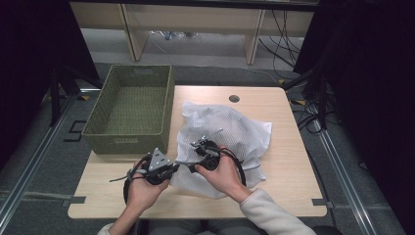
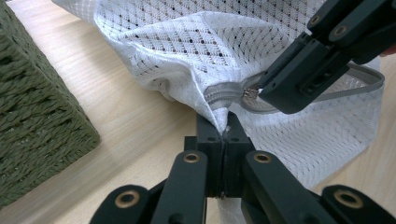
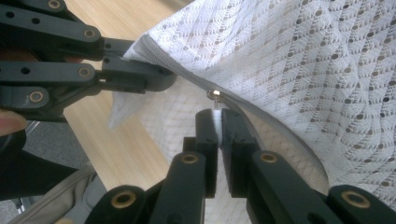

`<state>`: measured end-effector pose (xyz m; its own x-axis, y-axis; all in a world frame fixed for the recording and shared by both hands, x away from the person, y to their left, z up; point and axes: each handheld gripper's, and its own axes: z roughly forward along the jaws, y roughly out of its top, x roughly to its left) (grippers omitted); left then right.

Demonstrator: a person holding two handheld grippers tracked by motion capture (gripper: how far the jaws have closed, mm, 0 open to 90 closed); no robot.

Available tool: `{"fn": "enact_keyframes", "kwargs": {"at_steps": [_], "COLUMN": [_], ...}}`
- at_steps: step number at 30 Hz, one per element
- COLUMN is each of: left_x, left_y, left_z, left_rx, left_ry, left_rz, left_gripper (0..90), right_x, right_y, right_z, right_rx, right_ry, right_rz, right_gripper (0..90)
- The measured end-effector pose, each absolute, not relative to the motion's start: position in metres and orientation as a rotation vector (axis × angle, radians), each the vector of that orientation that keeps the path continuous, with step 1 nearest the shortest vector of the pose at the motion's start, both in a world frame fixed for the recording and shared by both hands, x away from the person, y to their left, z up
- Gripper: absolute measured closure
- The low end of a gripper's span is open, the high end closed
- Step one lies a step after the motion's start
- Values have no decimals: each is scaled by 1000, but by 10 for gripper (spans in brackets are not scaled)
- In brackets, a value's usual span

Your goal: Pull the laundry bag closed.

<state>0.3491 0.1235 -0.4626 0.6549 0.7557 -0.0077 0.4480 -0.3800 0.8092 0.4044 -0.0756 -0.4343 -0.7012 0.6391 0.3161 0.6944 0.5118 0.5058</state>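
A white mesh laundry bag (image 1: 230, 129) lies crumpled on the wooden table (image 1: 288, 171). Its grey zipper (image 2: 224, 91) runs along the near edge. My left gripper (image 2: 224, 127) is shut on the bag's corner at the end of the zipper; in the high view it (image 1: 180, 165) sits at the bag's left edge. My right gripper (image 3: 215, 119) is shut on the white tab hanging from the metal zipper pull (image 3: 215, 94). In the high view the right gripper (image 1: 192, 166) is just right of the left one, tips almost touching. The left gripper (image 3: 166, 77) crosses the right gripper view from the left.
A green woven basket (image 1: 132, 110) stands at the table's back left, close beside the bag; its wall (image 2: 32, 107) fills the left of the left gripper view. A round cable hole (image 1: 234, 98) sits near the far edge. Cables trail from both grippers.
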Motion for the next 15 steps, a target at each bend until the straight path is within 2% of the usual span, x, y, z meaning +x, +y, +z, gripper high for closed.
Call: {"fn": "enact_keyframes", "kwargs": {"at_steps": [15], "left_x": [349], "left_y": [125], "left_z": [-463], "left_rx": [2026], "left_ry": [931], "left_rz": [477], "left_gripper": [887], "right_x": [404], "right_y": [-83], "right_z": [-437], "right_rx": [-1232], "right_ry": [-2636], "right_rz": [-914], "right_gripper": [871]}}
